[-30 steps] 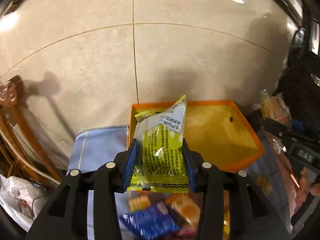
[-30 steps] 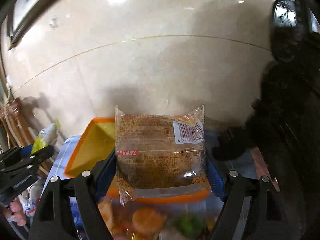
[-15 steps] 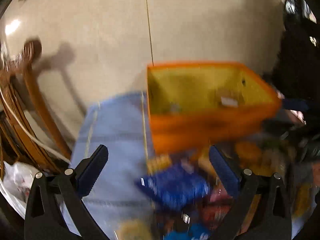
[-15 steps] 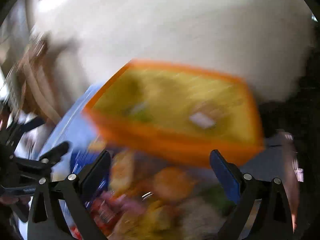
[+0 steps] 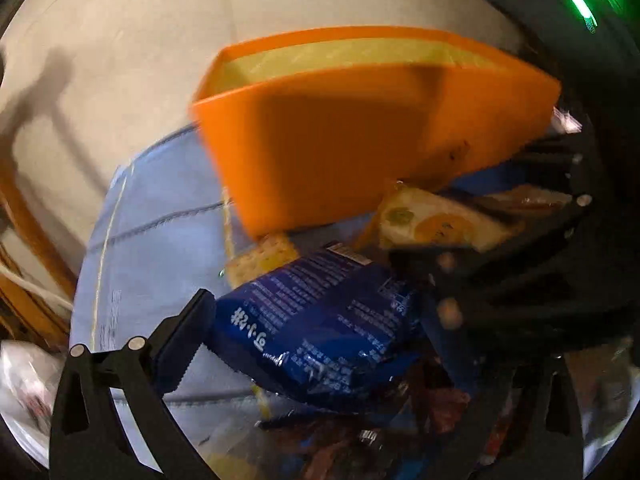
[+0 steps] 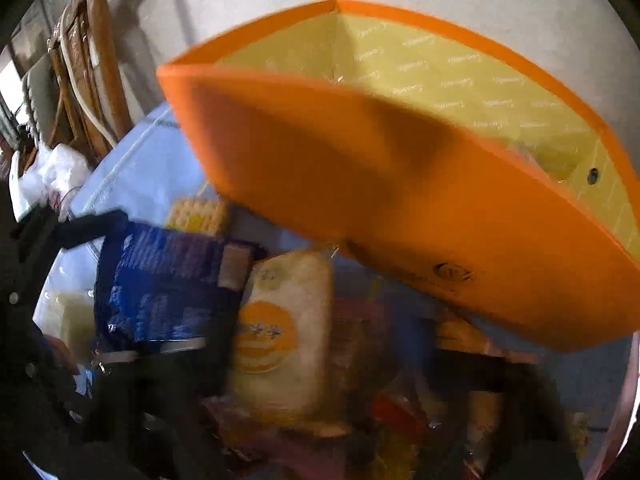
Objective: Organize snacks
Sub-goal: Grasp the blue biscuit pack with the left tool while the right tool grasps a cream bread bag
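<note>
Beneath both cameras lies one pale blue cloth, quilted with stitched lines, spread over a light tiled floor. On the far part of the cloth stands one orange box with a yellow lining; from the right wrist view its near wall fills much of the frame and something pale lies blurred inside at its right end.

Near the box is a loose heap of snack packets, too blurred at the near edge to count in full. Four can be told apart. One dark blue packet with white print lies on the cloth, and the left gripper stands over it with its jaws spread wide; the left finger is just beside the packet's left edge and the pads do not press on it. One white packet with an orange disc lies to the right of the blue one, touching it. The right gripper, seen from the left wrist camera as a dark frame at the right, reaches in at this packet; its jaws are closing, but the blur hides whether the pads yet grip it. One small yellow cracker packet lies between the blue packet and the box. One reddish wrapper lies nearest, partly under the others.

Left of the cloth stands wooden furniture.
</note>
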{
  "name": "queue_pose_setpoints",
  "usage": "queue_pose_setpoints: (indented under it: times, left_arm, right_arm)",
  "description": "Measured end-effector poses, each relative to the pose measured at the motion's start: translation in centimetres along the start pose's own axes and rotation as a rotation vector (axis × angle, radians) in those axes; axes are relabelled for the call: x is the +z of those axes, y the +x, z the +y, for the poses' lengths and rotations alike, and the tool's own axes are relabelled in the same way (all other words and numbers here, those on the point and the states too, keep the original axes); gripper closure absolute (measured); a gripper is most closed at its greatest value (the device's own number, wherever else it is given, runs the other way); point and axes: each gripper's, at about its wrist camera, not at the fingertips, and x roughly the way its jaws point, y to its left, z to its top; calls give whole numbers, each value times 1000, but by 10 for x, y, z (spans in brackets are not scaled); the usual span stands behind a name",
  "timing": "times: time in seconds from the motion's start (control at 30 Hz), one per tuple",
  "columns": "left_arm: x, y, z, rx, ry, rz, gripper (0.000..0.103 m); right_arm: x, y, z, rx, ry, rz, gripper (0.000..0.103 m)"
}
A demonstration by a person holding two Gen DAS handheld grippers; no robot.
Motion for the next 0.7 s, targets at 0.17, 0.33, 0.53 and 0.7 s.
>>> queue_pose_setpoints:
  times: [0.17, 0.33, 0.53, 0.7]
  left_arm:
    - [10, -3, -12, -40, 46, 25, 44]
    - [12, -12, -24, -48, 73, 11, 69]
    - [19, -39, -19, -109, 28, 4, 103]
    - [13, -32, -7, -32, 8, 42, 60]
  right_arm:
    - [-13, -22, -10, -3, 112, -47, 68]
    - [-29, -68, -30, 13, 198, -126, 68]
    - [-45, -122, -60, 1, 280, -210, 68]
    - [-54, -149, -71, -18, 285, -247, 68]
